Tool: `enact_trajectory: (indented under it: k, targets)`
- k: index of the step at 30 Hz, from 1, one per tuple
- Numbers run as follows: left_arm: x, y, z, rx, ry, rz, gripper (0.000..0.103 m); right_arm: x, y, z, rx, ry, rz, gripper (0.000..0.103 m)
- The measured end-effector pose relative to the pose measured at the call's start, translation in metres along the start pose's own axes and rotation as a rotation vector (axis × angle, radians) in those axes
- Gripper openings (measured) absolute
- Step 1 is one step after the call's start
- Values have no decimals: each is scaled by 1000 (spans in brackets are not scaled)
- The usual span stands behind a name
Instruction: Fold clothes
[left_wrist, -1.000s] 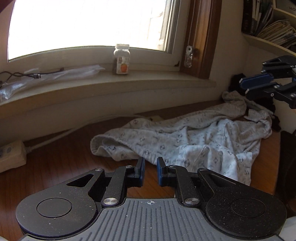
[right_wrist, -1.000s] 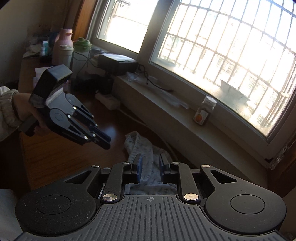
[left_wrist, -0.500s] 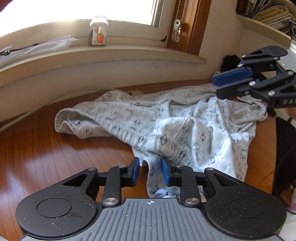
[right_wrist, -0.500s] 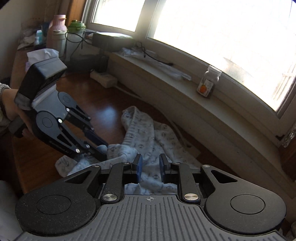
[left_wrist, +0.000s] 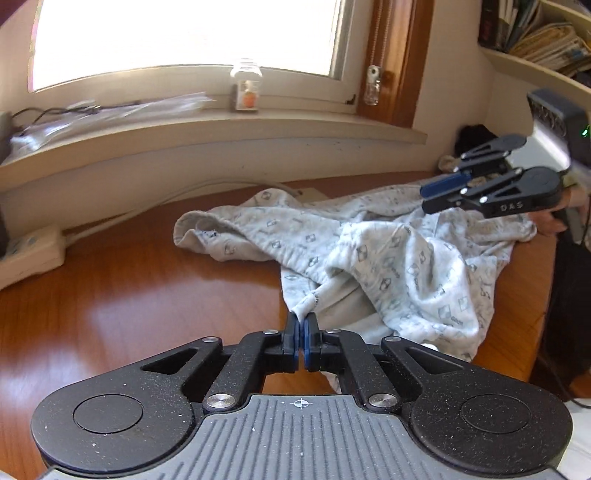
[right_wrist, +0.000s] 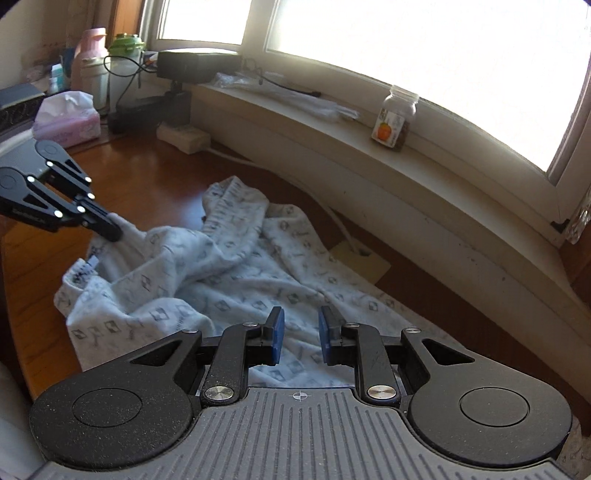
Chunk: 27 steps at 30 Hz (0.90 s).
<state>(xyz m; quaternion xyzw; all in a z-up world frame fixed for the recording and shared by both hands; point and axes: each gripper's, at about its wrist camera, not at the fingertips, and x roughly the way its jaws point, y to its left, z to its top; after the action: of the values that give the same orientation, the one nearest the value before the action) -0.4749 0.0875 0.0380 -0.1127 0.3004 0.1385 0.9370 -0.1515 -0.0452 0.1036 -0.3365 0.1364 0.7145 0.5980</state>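
Note:
A pale grey patterned garment (left_wrist: 388, 254) lies crumpled on the wooden table (left_wrist: 129, 288). My left gripper (left_wrist: 302, 325) is shut on a near edge of the garment, and the cloth rises to its fingertips. In the right wrist view the same left gripper (right_wrist: 110, 229) pinches a raised fold at the left of the garment (right_wrist: 236, 280). My right gripper (right_wrist: 300, 332) is open and hovers just above the cloth. From the left wrist view, that right gripper (left_wrist: 439, 194) hangs over the garment's far right side with its jaws apart.
A windowsill (left_wrist: 221, 125) runs behind the table with a small jar (left_wrist: 246, 90) and plastic bags on it. A white power strip (left_wrist: 29, 251) lies at the left. A tissue box (right_wrist: 66, 120), bottles and a black device (right_wrist: 195, 66) stand at the far left corner.
My left gripper has closed on the garment's near edge and lifted it a little. The right gripper's jaws have spread wider and it has sunk closer to the cloth.

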Motion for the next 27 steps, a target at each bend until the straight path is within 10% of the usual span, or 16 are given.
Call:
enact_trajectory:
  k: [15,27]
  targets:
    - [55,57,53,-118,-40,119,37,15,-23,-56,134,-6,-5,30]
    - [107,66,87,-231,29,160,38,11,-27,-80,180,-86,12,32]
